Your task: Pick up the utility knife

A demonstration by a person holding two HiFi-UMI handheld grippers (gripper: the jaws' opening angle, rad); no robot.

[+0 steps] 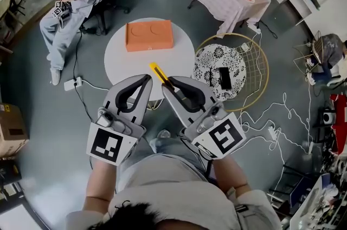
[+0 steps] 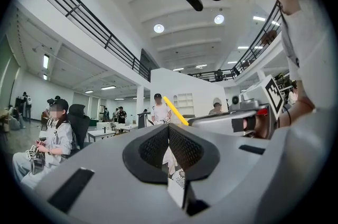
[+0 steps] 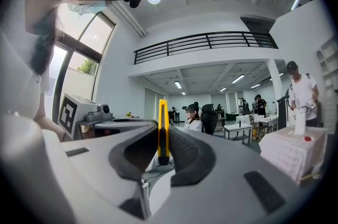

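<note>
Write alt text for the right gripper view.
The grey right tongs are shut on a slim yellow utility knife, held upright between them. Behind are a railed balcony, a seated person and a cloth-covered table.

round white table (image 1: 126, 65) bears an orange box (image 1: 149, 35)

Rear of utility knife (image 1: 158, 71) hidden behind right gripper (image 1: 169, 82).

No words, brands or numbers can be read on anything in view.
</note>
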